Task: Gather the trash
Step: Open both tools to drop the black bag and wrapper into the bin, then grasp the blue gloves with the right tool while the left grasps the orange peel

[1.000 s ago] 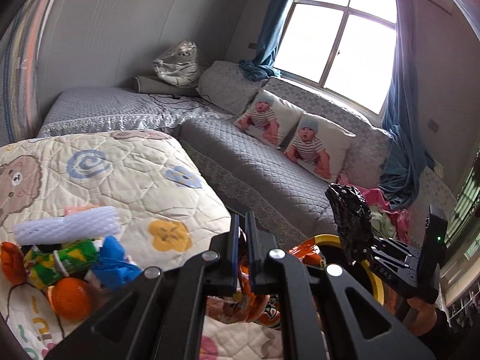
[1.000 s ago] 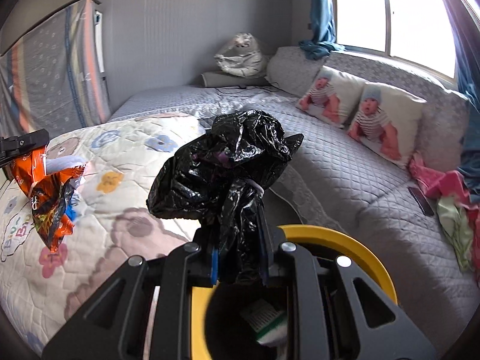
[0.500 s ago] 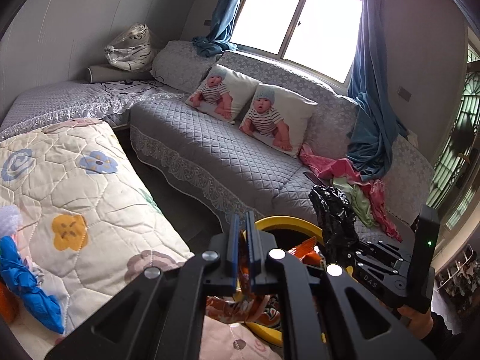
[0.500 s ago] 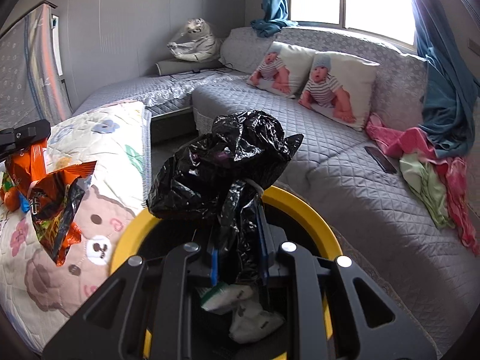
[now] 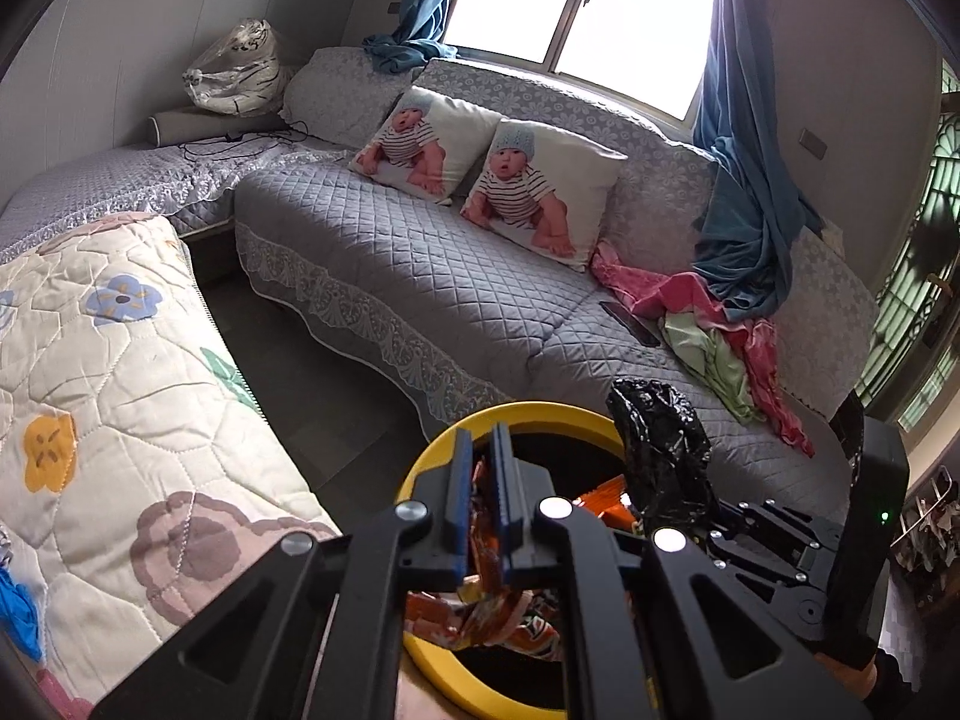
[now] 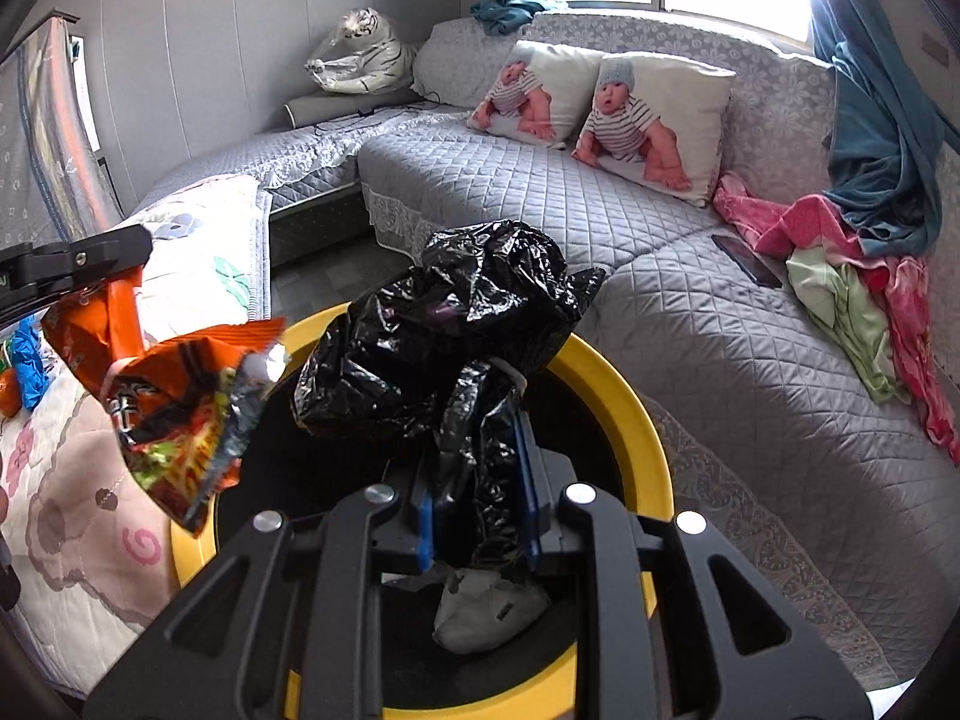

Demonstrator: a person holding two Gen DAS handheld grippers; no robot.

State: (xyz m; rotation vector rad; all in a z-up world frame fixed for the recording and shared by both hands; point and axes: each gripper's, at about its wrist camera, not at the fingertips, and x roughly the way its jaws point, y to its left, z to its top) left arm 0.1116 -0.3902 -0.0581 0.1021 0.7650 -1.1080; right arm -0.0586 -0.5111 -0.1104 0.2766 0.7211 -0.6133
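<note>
A yellow-rimmed bin (image 6: pixel 624 408) with a black liner stands below both grippers, and crumpled white trash (image 6: pixel 486 606) lies inside it. My right gripper (image 6: pixel 474 462) holds a crumpled black plastic bag (image 6: pixel 456 330) over the bin's mouth. Its jaws are opening, with the bag's neck still between the blue pads. My left gripper (image 5: pixel 483 450) is shut on an orange snack wrapper (image 5: pixel 480 612). In the right wrist view the orange snack wrapper (image 6: pixel 174 402) hangs from the left gripper (image 6: pixel 135 255) over the bin's left rim. The left wrist view shows the black bag (image 5: pixel 660 450) at the right, above the bin (image 5: pixel 540 411).
A flowered quilt (image 5: pixel 120 390) covers the surface left of the bin, with blue trash (image 6: pixel 27 360) on it. A grey quilted sofa (image 5: pixel 450 288) runs behind, bearing two cushions, loose clothes (image 6: pixel 840 300) and a dark phone (image 6: pixel 747 261). Dark floor lies between quilt and sofa.
Both grippers have swung away from the quilt and sunk towards the bin. The wrapper and the black bag now hang over the bin's mouth. The trash on the quilt has slid out of the left view.
</note>
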